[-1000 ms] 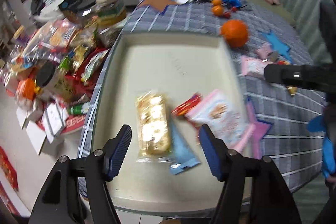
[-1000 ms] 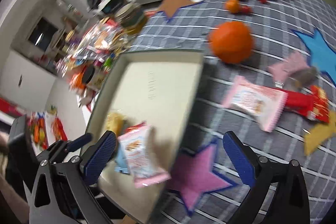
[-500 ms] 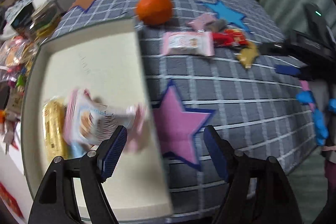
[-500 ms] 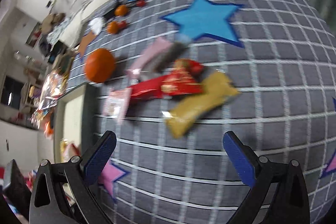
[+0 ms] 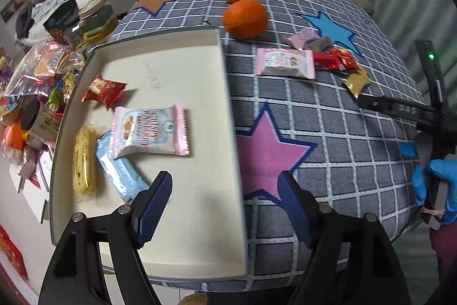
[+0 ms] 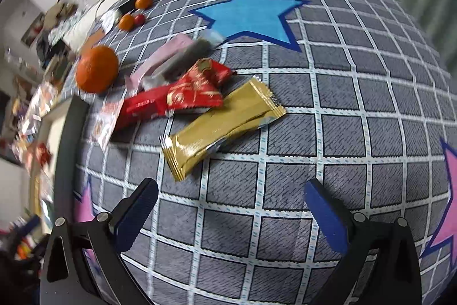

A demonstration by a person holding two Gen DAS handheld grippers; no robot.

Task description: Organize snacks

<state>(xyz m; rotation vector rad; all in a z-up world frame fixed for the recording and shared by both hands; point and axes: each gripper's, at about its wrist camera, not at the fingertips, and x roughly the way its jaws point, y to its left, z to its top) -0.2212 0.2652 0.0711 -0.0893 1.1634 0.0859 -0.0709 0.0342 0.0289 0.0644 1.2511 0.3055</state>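
Cream shallow tray [image 5: 160, 262] held four wrapped snacks (pink biscuit packet [image 5: 150, 130] uppermost); gold foil bar [image 6: 222, 130], red wrappers [image 6: 182, 99] and others remained on checked bench cloth [image 6: 285, 190]; both grippers' fingers [image 5: 155, 207] apart, empty.

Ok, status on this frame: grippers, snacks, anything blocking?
Left gripper just opened, empty, over the tray. Right gripper open above the gold snack bar. Nothing blocking.
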